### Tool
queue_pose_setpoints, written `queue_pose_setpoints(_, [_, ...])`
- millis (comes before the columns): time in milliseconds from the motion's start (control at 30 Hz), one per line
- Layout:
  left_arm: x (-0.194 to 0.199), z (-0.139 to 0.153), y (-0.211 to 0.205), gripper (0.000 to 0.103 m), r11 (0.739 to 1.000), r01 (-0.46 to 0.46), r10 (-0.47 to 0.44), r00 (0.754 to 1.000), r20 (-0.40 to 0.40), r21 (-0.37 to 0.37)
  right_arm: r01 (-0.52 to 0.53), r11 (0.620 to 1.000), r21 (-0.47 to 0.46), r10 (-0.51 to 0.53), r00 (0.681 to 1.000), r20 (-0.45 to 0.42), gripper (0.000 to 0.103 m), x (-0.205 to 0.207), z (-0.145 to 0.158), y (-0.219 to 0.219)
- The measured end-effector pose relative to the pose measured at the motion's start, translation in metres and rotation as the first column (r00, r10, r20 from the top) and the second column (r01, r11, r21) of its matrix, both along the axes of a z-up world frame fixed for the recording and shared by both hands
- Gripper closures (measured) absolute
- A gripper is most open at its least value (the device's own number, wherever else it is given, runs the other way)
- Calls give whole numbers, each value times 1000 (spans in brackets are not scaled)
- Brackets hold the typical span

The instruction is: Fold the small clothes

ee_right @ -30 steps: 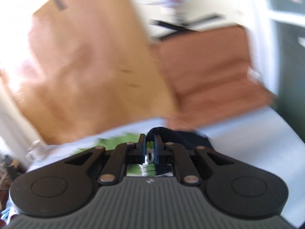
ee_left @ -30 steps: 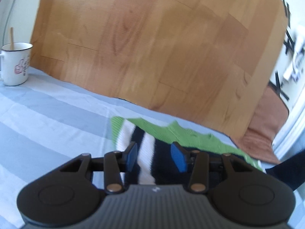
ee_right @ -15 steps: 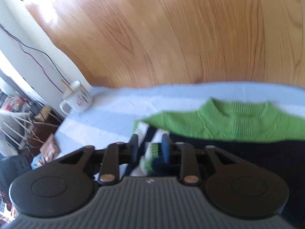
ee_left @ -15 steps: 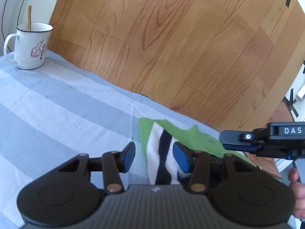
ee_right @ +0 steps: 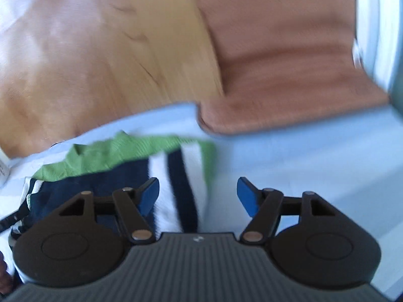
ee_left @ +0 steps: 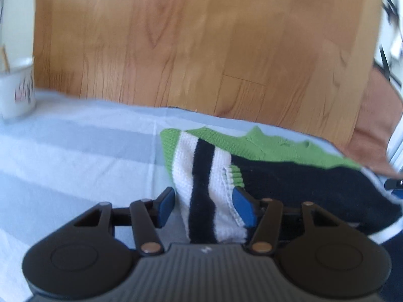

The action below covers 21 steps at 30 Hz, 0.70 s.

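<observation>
Blue pads on the right gripper stand wide apart; its jaws have just been opening, and the striped sleeve of the small knit sweater lies flat beneath them, let go, touched by neither pad. The gripper points steeply down at the folded-in sleeve, low over the cloth, the view smeared by motion.

The left gripper is part-open over the other striped sleeve, which runs between its pads; the right-hand pad sits at the sleeve's white edge, the left-hand pad stands clear of it, so it clamps nothing. It too tilts downward, low and close to the fabric.

The sweater, with its green yoke and navy body, lies near the far edge of the pale blue striped tablecloth, both sleeves turned in over the body. A white mug stands well apart at the far left; wooden floor lies beyond the table.

The sleeve fold looks done. To do it well, I would lift the right gripper straight up so a pad does not drag the knit, check that both sleeves lie square, then take the hem at two corners and bring it to the collar.
</observation>
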<state>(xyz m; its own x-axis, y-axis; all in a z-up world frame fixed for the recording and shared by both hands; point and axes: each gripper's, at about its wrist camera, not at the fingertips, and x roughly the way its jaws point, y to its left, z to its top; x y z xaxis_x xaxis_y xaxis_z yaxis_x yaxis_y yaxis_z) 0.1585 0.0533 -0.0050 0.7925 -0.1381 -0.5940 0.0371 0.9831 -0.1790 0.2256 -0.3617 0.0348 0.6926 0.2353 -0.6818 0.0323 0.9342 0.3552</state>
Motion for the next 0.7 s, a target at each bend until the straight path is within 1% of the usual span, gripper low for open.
queue_pose_setpoints(33, [-2,0,-2,60,1000,13,-13,1000,13,11,-16,999,34,17,1000,-3,35,1,-5,0])
queue_pose_setpoints(67, [-2,0,-2,65,1000,20,-20,1000,18,13,-45,998,44,44,999,25,46,-1,-6,3])
queue_pose_setpoints(100, [-2,0,-1,73,1000,21,-22,1000,18,9,-81,996,45,78,996,46,65,1,-4,10])
queue_pose_setpoints(133, [-2,0,0,81,1000,18,-18,1000,17,11,-91,995,32,88,994,69,91,1,-1,12])
queue_pose_setpoints(167, [-1,-1,1,87,1000,14,-14,1000,14,17,-71,997,-9,71,992,101,93,0,4,15])
queue_pose_setpoints(200, [0,-1,1,90,1000,18,-19,1000,16,21,-46,997,-55,53,989,141,93,-2,9,18])
queue_pose_setpoints(233, [0,-1,-1,90,999,22,-23,1000,18,33,-4,994,-111,24,983,183,93,-5,13,17])
queue_pose_setpoints(267, [0,-1,-2,90,998,25,-26,999,20,51,42,987,-156,-10,979,205,93,-1,13,14])
queue_pose_setpoints(300, [0,-1,-4,90,997,28,-30,999,22,67,69,984,-166,-37,982,185,93,2,6,10])
queue_pose_setpoints(333, [0,-1,-5,90,997,29,-31,999,22,72,68,986,-156,-46,990,136,92,4,-4,6])
queue_pose_setpoints(367, [0,-1,-4,90,997,28,-30,999,22,69,57,987,-149,-42,994,97,87,4,-11,5])
queue_pose_setpoints(400, [0,-1,-3,88,998,27,-28,999,21,63,67,988,-141,-49,991,127,86,-5,-10,2])
queue_pose_setpoints(433, [-1,0,-2,86,998,24,-25,999,21,57,74,988,-137,-59,992,111,70,-12,-8,-2])
queue_pose_setpoints(467, [0,0,-1,84,999,20,-21,1000,21,48,79,992,-103,-68,992,107,60,-22,-3,-7])
queue_pose_setpoints(500, [0,0,1,74,999,15,-16,1000,16,38,77,996,-49,-70,990,126,60,-37,3,-15])
queue_pose_setpoints(533, [-1,1,4,69,1000,10,-10,1000,11,28,71,997,1,-71,987,145,60,-56,9,-23])
queue_pose_setpoints(567, [-3,3,7,62,1000,4,-5,1000,8,21,64,997,33,-68,986,155,60,-73,14,-28])
queue_pose_setpoints(633, [-9,8,14,60,999,-38,38,999,0,29,25,997,69,-36,987,159,60,-108,18,-29])
queue_pose_setpoints(667, [-14,12,19,59,999,-53,53,999,-13,10,-3,997,76,-9,987,158,60,-130,18,-32])
queue_pose_setpoints(700, [-23,17,25,59,998,-52,52,998,-25,-26,-29,996,86,16,989,149,59,-149,18,-33])
